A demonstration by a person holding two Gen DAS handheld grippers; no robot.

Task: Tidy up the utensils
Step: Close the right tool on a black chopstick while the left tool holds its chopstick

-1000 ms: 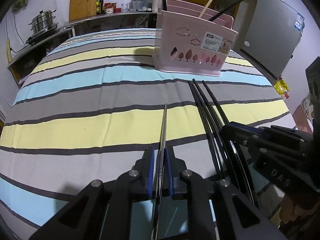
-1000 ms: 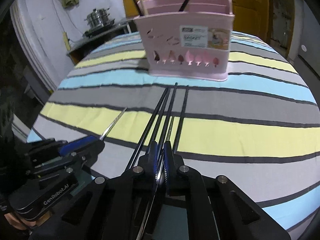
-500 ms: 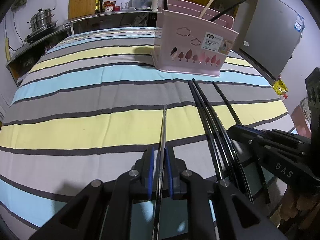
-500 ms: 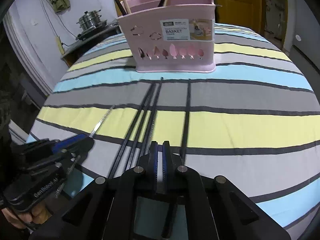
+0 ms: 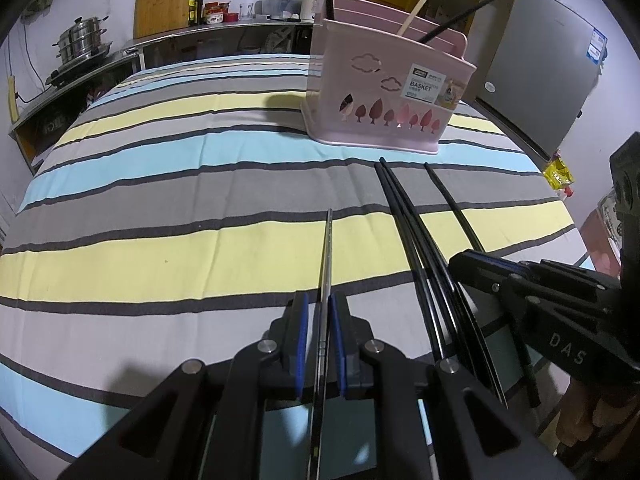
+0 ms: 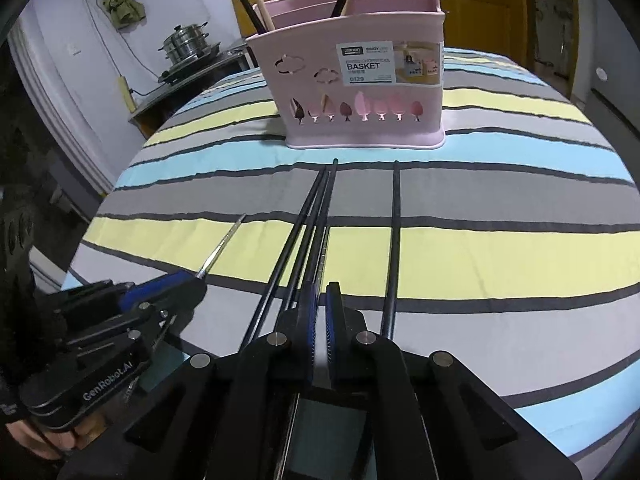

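The left claw (image 5: pixel 318 332) grips a thin, stiff, slippery metal chopstick (image 5: pixel 327 256) lying on the striped tabletop (image 5: pixel 160 260); the right claw (image 6: pixel 320 316) is clenched, apparently on another. Black chopsticks (image 6: pixel 308 216) lie before the pink basket (image 6: pixel 360 92).

A home kitchen; a stacked steel steamer pot (image 5: pixel 82 38) on a stove, oil bottles (image 5: pixel 196 6) on a steel counter (image 5: pixel 208 34), a grey fridge (image 5: pixel 548 80)

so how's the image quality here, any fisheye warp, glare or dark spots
Left wrist view: strong fisheye, the tablecloth stripes bow, corners are black, and the pink basket throws a soft shadow to its left. Right wrist view: same warp, the left edge is dim, with glare on the basket label; the tongs look sharp in both views.
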